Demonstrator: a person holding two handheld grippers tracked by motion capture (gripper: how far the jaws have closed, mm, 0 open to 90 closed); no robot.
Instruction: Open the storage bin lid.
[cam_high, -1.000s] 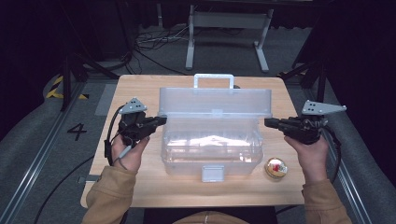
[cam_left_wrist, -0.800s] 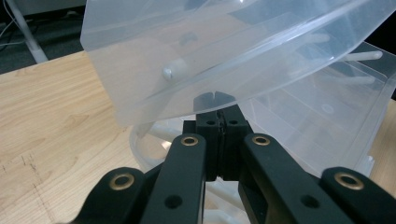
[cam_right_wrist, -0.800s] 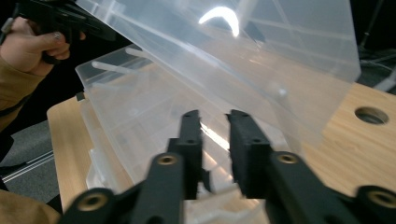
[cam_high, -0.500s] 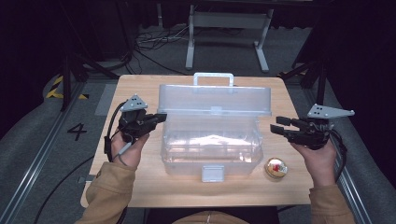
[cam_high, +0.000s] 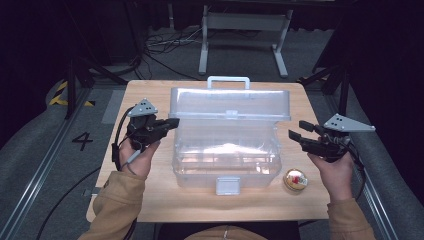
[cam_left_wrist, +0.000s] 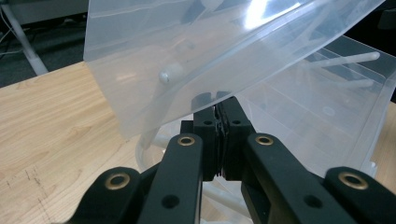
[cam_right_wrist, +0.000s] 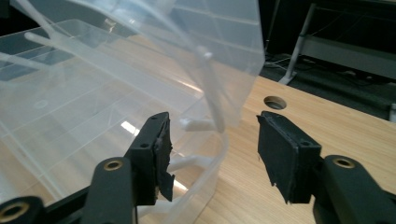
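Note:
A clear plastic box (cam_high: 225, 157) stands mid-table with its lid (cam_high: 230, 102) raised. My left gripper (cam_high: 172, 122) is at the lid's left edge; in the left gripper view its jaws (cam_left_wrist: 219, 100) are shut together on the lower edge of the lid (cam_left_wrist: 196, 51). My right gripper (cam_high: 298, 129) hangs just off the box's right side. Its jaws have just been opening, and in the right gripper view (cam_right_wrist: 215, 126) they stand apart. The lid's corner (cam_right_wrist: 219, 60) and the box wall lie ahead between the pads, and neither pad touches them.
A small gold and red ball (cam_high: 295, 180) lies on the wooden table (cam_high: 150, 210) at the box's front right corner. The box's white latch (cam_high: 227, 186) faces the person, its handle (cam_high: 228, 80) the far side. A round hole (cam_right_wrist: 274, 101) is in the tabletop.
The right gripper's jaws went from shut at the lid's right edge to open, and that hand drew slightly back to the right. The left gripper and the raised lid stayed put.

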